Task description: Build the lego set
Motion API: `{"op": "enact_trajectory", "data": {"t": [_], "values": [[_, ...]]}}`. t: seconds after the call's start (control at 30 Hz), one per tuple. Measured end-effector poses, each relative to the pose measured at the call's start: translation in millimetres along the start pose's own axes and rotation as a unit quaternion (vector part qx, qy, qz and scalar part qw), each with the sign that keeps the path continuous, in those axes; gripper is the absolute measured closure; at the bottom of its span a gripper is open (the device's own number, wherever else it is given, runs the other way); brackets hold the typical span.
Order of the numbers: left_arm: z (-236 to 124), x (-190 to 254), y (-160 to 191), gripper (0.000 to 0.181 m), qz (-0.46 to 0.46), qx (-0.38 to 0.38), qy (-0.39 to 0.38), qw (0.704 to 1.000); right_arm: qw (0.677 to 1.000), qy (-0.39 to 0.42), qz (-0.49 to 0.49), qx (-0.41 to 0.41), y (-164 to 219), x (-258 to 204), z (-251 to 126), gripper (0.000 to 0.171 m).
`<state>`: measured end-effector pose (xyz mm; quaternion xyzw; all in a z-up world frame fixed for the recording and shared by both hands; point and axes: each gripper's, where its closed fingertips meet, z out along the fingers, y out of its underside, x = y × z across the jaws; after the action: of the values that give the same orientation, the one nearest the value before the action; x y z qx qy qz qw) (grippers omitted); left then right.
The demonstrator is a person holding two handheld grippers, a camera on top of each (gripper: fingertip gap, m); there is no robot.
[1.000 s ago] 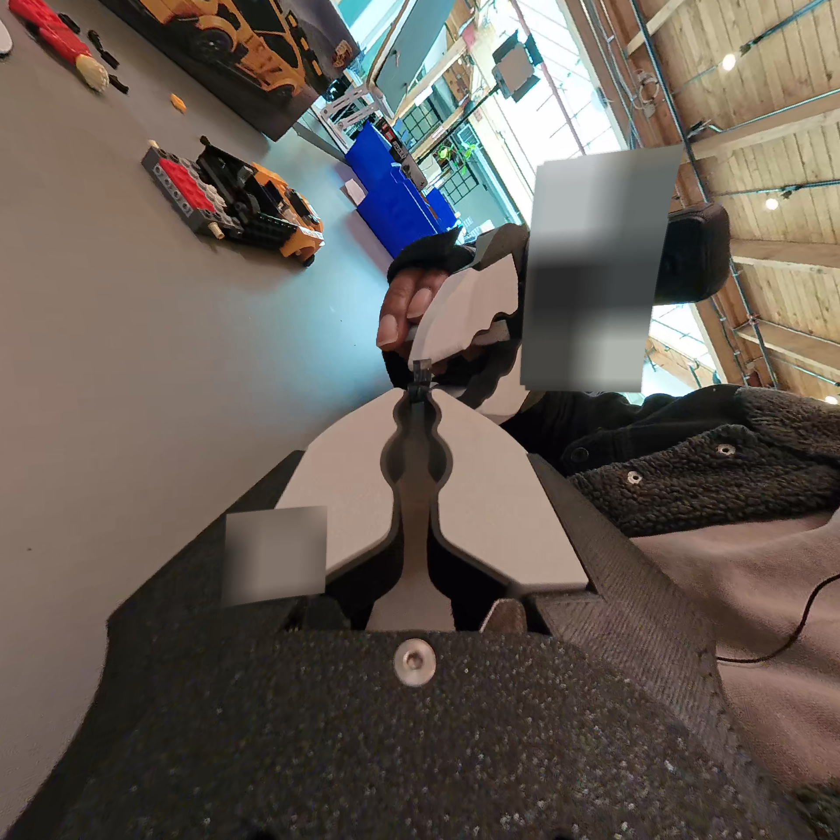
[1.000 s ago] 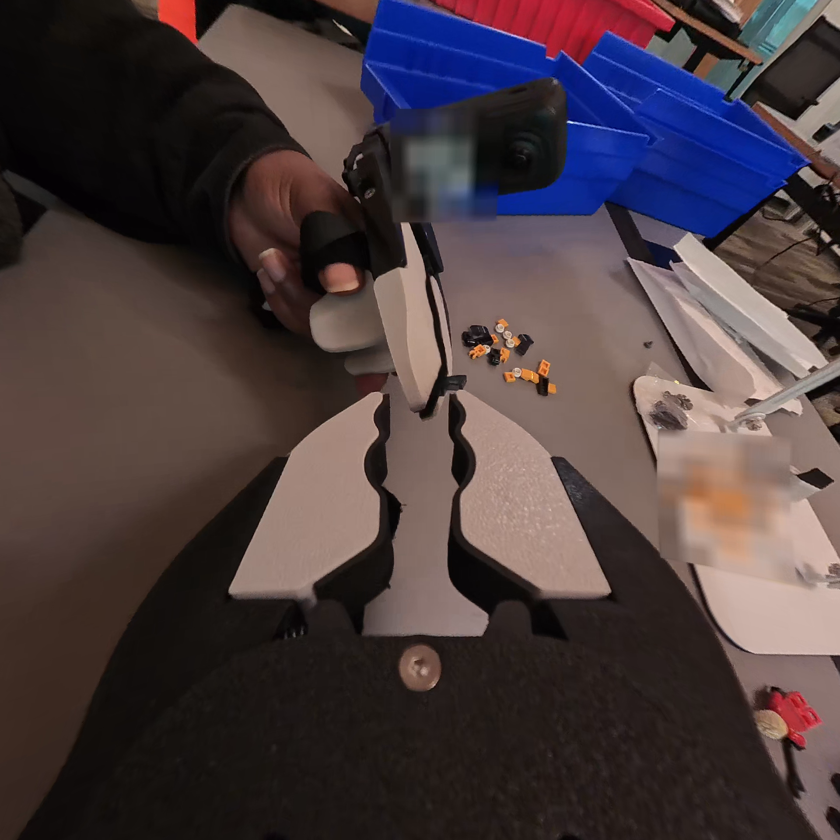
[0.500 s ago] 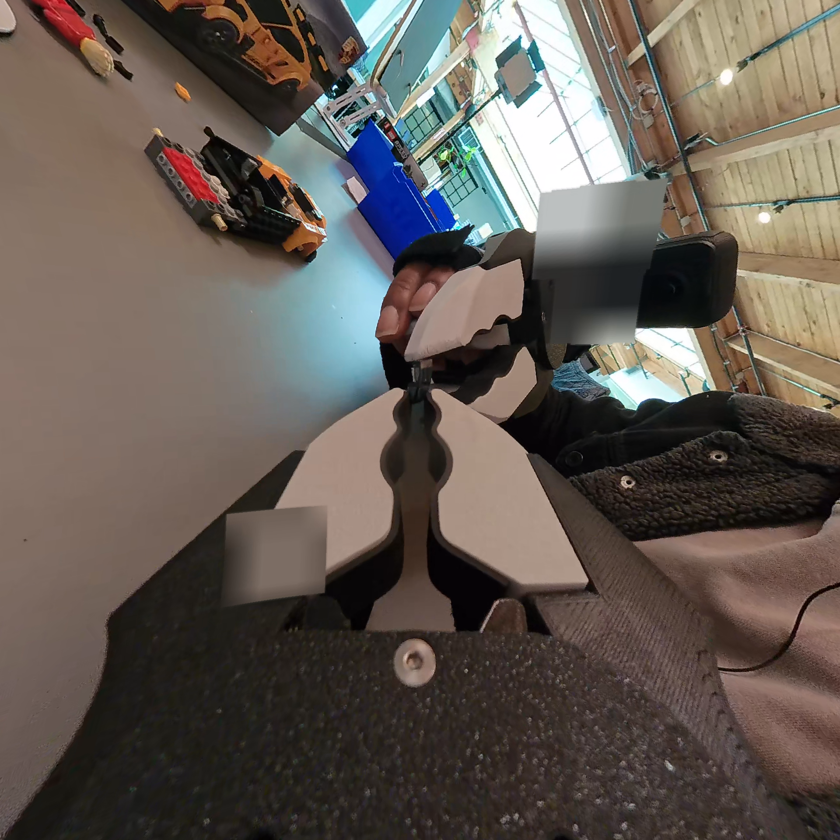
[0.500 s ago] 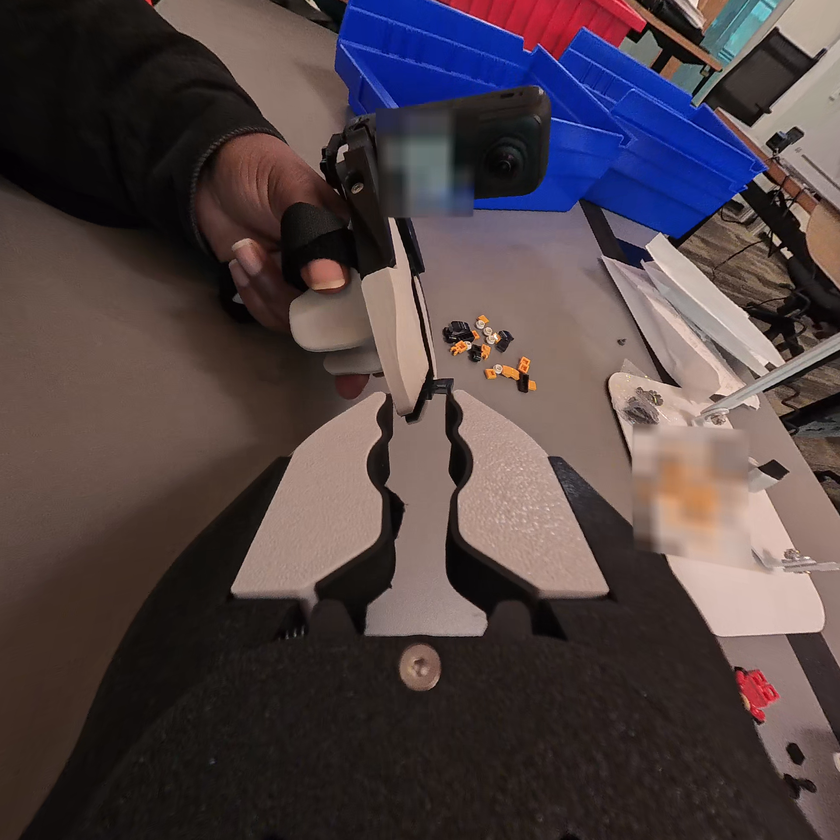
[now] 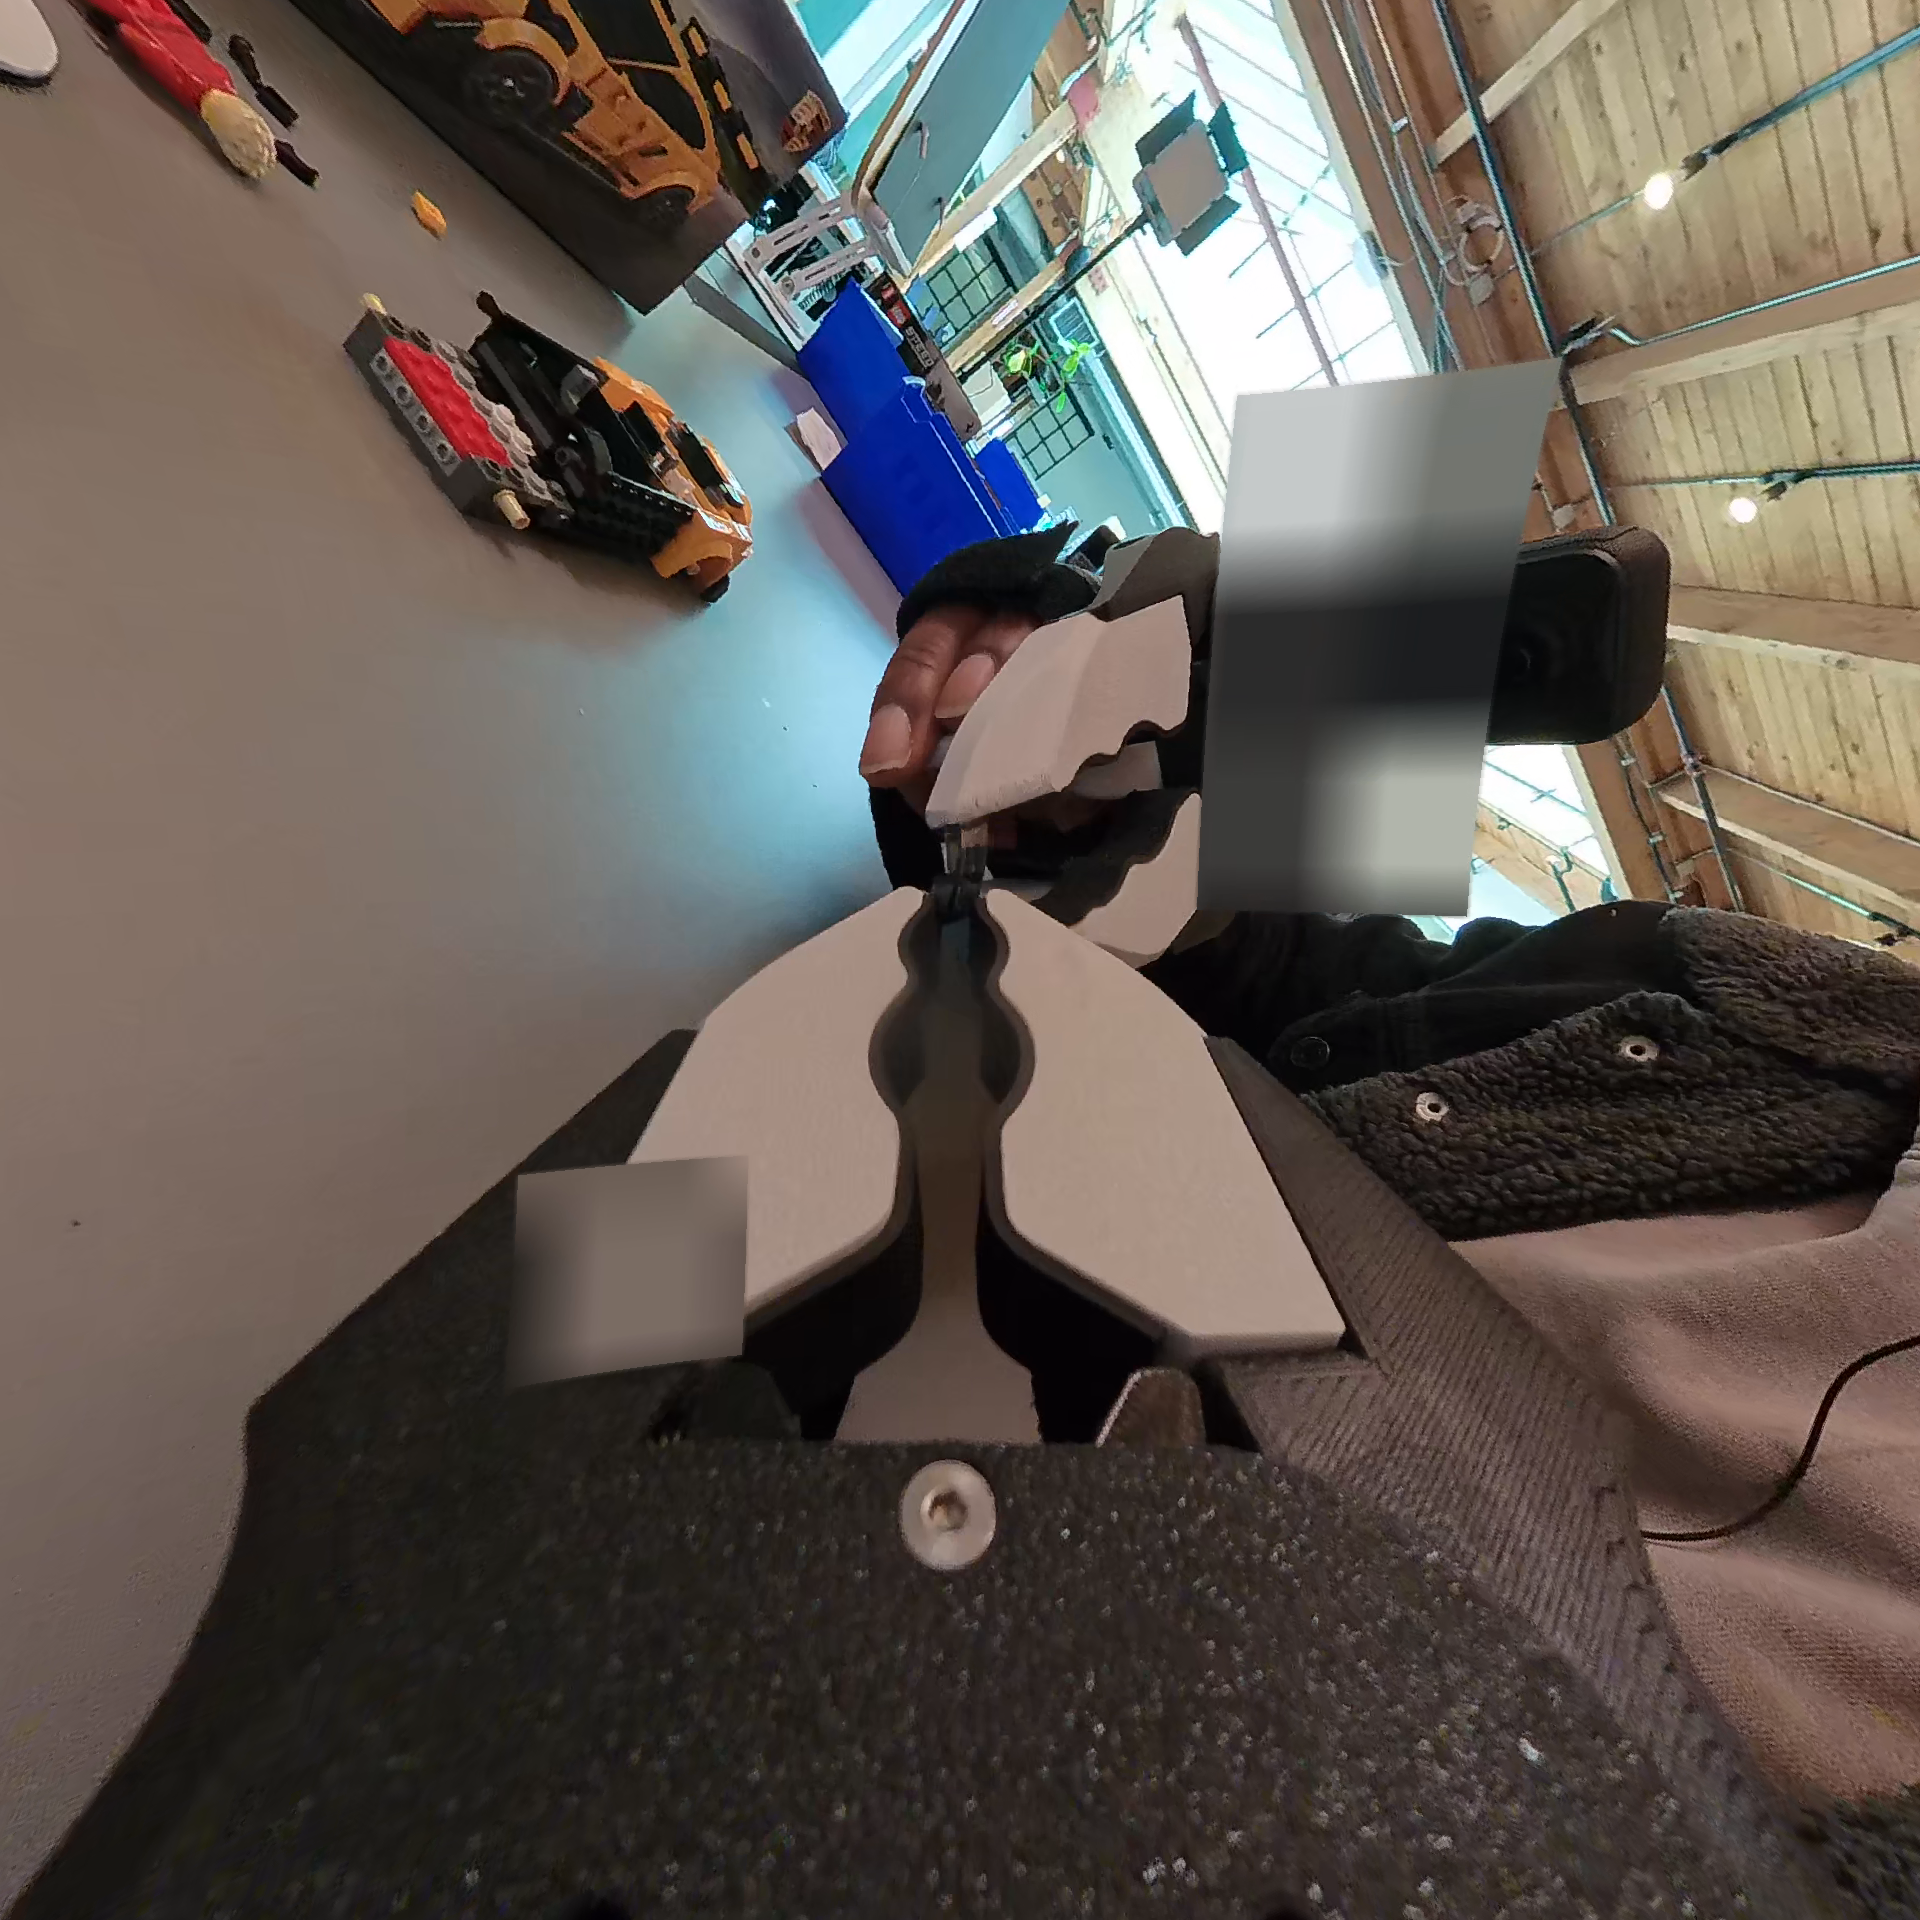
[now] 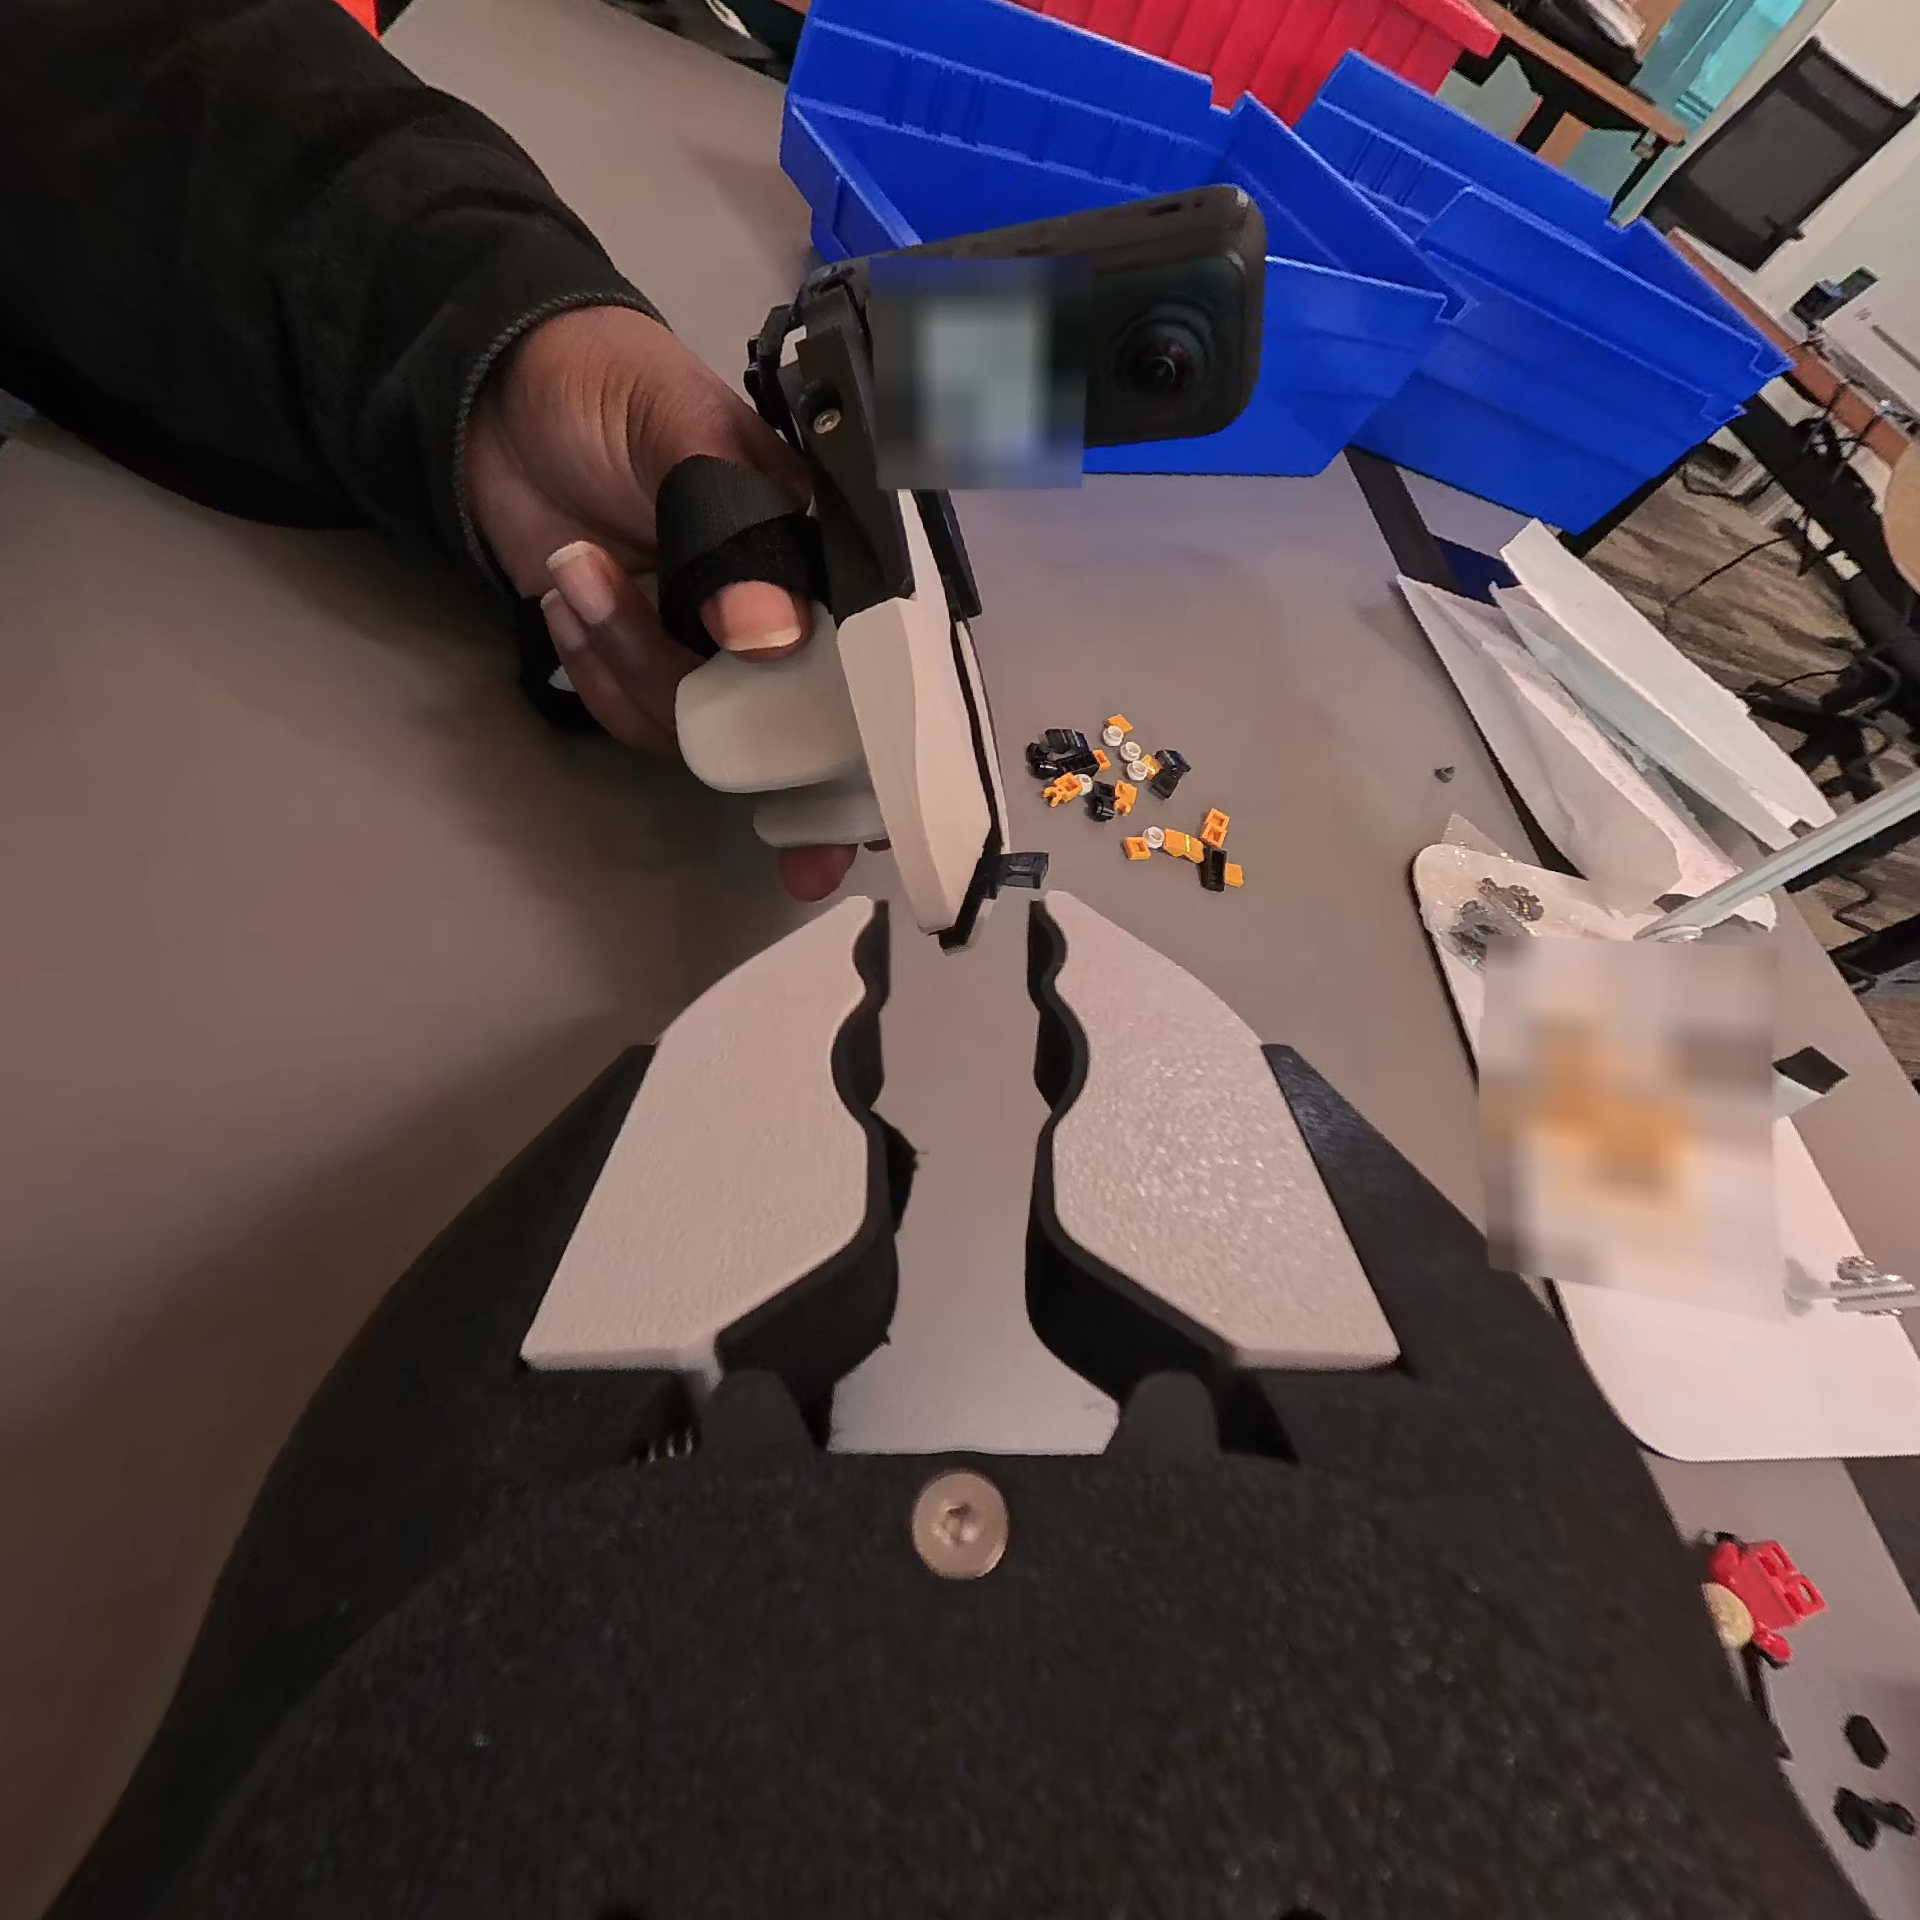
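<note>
My left gripper [image 5: 954,909] is shut on a small black lego piece [image 5: 958,868] that sticks out past its tips. In the right wrist view the left gripper [image 6: 961,920] comes in from above, edge on, with the black piece [image 6: 1016,869] at its tip. My right gripper [image 6: 956,914] is open, and its fingertips stand on either side of the left gripper's tip and the piece. In the left wrist view the right gripper [image 5: 992,831] is just beyond the piece, jaws apart. A partly built orange, black and red lego car [image 5: 551,468] sits on the grey table, far left.
A pile of small orange, black and white pieces [image 6: 1132,790] lies beyond the grippers. Blue bins [image 6: 1299,239] stand at the back. A white board with paper and bags [image 6: 1714,1382] lies right. Red pieces [image 6: 1761,1600] lie near right. The set's box [image 5: 582,125] stands behind the car. Less than 4 cm separates the two grippers' tips.
Both grippers have shifted only slightly. The left stays shut on the black piece, and the right stays open around its tip.
</note>
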<state>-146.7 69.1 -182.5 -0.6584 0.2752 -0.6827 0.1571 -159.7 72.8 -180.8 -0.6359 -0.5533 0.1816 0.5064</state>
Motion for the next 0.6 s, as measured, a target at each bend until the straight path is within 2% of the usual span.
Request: {"op": "enact_trajectory", "data": {"t": [0.27, 0.6], "values": [[-0.2, 0.5, -0.8, 0.176, -0.004, 0.003, 0.004, 1.0, 1.0, 0.001, 0.013, 0.001, 2.5, 3.5, -0.5, 0.141], [1.9, 3.1, 2.8, 0.176, -0.008, -0.007, 0.014, 1.0, 0.999, -0.025, 0.02, 0.03, -6.1, -1.9, -6.3, 0.148]]}}
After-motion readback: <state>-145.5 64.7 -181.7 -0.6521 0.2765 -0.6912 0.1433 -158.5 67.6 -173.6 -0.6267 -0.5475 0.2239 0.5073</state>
